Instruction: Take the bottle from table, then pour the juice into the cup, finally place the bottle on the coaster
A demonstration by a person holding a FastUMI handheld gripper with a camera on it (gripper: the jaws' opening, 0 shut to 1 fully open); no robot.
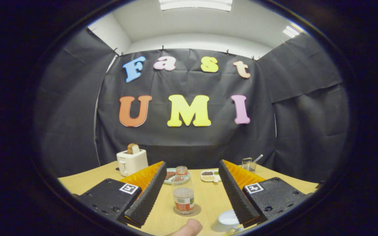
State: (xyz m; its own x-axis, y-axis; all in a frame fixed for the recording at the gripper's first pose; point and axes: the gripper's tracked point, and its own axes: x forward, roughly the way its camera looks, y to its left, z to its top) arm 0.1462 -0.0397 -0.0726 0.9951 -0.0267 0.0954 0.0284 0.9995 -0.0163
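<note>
toaster [131, 162]: white, slice of bread upright in slot, far left part of table [208, 200] | plate [172, 176]: dark food, near far edge | divided tray [210, 175]: beside plate | wire basket [249, 164]: holds a utensil, far right part

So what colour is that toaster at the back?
White toaster, with a brown slice poking out; clearest in the gripper view, beyond the open fingers.

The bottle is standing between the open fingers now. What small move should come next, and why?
Probably draw the gripper straight back. The bottle stands upright on the coaster, both fingers are clear of it, and the cup sits near the right finger, so avoid swinging sideways.
</note>
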